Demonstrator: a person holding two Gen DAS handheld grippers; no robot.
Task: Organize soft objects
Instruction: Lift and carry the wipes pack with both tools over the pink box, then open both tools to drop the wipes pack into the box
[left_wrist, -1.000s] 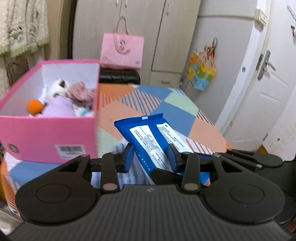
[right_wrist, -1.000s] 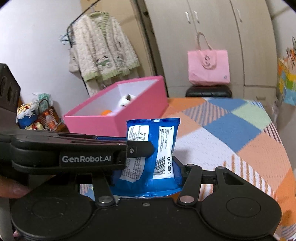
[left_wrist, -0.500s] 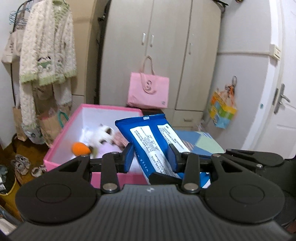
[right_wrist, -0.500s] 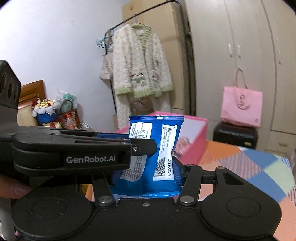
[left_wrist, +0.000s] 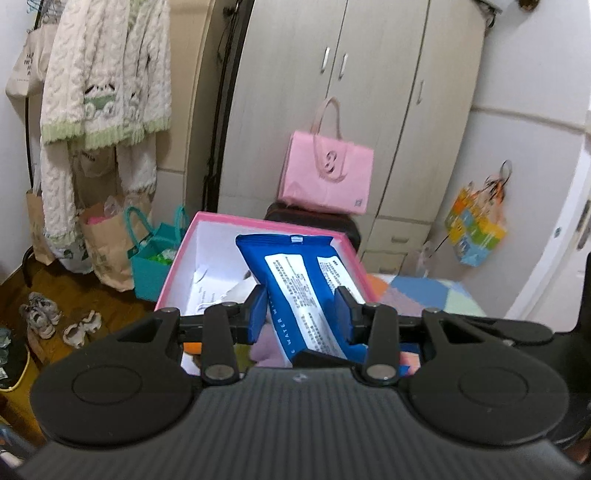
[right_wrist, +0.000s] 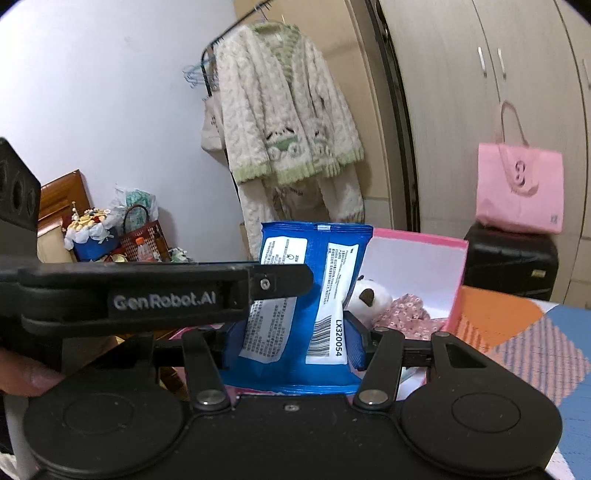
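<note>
A blue pack of wet wipes (left_wrist: 295, 284) stands upright between both grippers, over the open pink box (left_wrist: 258, 221). My left gripper (left_wrist: 301, 312) is shut on the pack's sides. My right gripper (right_wrist: 295, 341) presses its pads on the same pack (right_wrist: 314, 295) lower down. One finger of the left gripper (right_wrist: 280, 282) crosses in front of the pack in the right wrist view. Inside the pink box (right_wrist: 417, 240) lie a white plush toy (right_wrist: 369, 295) and a pink floral cloth (right_wrist: 406, 314). A purple soft thing (left_wrist: 264, 349) and something orange (left_wrist: 192, 347) show below the left fingers.
The box stands on a patchwork tablecloth (right_wrist: 517, 332). Behind it are a black case (right_wrist: 509, 258) with a pink tote bag (left_wrist: 325, 173) on top and a wardrobe (left_wrist: 332, 92). A knitted cardigan (left_wrist: 103, 74) hangs left, above paper bags (left_wrist: 110, 243) and shoes (left_wrist: 40, 317).
Both grippers have carried the blue pack up and leftwards from above the tablecloth to above the pink box. Their hold on the pack looks unchanged.
</note>
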